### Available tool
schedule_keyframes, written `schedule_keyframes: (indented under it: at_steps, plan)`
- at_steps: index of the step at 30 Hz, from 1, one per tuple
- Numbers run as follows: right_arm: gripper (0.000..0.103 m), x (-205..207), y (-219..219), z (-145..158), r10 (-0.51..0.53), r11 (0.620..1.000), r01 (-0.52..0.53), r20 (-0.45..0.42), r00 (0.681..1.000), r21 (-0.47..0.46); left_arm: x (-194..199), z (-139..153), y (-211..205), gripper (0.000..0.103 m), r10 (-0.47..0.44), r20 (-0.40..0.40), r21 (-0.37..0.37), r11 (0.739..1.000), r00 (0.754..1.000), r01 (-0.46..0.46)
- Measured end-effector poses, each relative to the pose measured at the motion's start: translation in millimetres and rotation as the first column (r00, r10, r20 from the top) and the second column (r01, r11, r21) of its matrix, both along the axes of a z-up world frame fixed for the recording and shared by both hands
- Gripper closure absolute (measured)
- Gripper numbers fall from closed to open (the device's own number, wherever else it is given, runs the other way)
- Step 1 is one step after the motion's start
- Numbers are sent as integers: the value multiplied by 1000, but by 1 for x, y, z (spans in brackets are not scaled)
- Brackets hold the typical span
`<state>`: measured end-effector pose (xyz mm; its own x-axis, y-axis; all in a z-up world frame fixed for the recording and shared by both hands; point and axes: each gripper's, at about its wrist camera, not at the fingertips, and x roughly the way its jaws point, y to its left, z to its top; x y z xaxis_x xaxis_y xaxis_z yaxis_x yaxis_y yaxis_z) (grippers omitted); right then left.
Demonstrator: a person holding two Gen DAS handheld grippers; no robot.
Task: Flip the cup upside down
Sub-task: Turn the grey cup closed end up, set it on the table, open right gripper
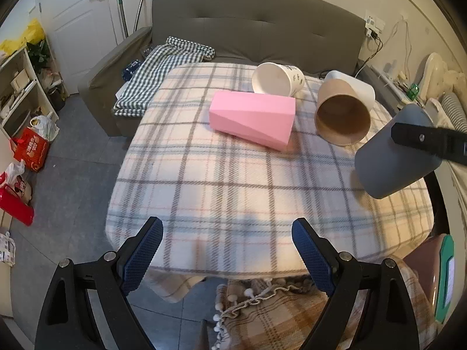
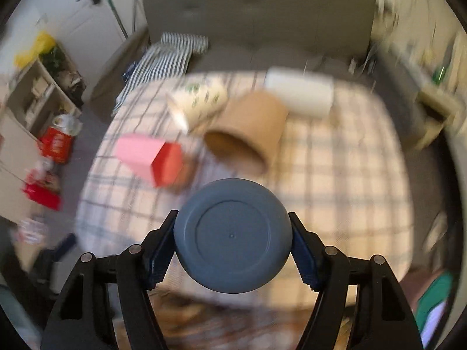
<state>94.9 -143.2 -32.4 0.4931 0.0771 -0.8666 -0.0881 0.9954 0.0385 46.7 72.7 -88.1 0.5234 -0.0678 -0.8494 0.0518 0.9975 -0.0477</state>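
My right gripper (image 2: 233, 242) is shut on a blue-grey cup (image 2: 232, 236); its flat base faces the camera. In the left wrist view the same cup (image 1: 391, 157) hangs tilted above the right side of the plaid-covered table (image 1: 233, 192), with a right finger (image 1: 429, 143) across it. My left gripper (image 1: 227, 248) is open and empty over the table's near edge. The right wrist view is blurred by motion.
On the table's far half lie a pink faceted cup (image 1: 254, 118), a white printed cup (image 1: 277, 77), a brown cup (image 1: 343, 116) and a white cup (image 1: 354, 86), all on their sides. A grey sofa (image 1: 256, 26) stands behind. Shelves and bags crowd the floor at left.
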Motion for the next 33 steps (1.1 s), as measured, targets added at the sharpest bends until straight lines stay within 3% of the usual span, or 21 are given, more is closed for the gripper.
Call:
schedule_keyframes:
  at_steps: [7,18,30,33]
  plan:
    - [32,-5,-18,-9,3,1000,-2,85,996,-23,3,1,-12,10,16,14,-17,1000,1000,-16]
    - [32,0,-30,-34,24,1000,-24,68,997,2,10,1,-30,10,11,14,-1,1000,1000,-11]
    - [32,2,-33,-35,40,999,-41,66,997,22,7,8,-43,10,-8,16,24,1000,1000,8]
    - [24,0,-37,-28,35,998,-40,82,996,50,5,13,-45,10,-9,24,34,999,1000,8]
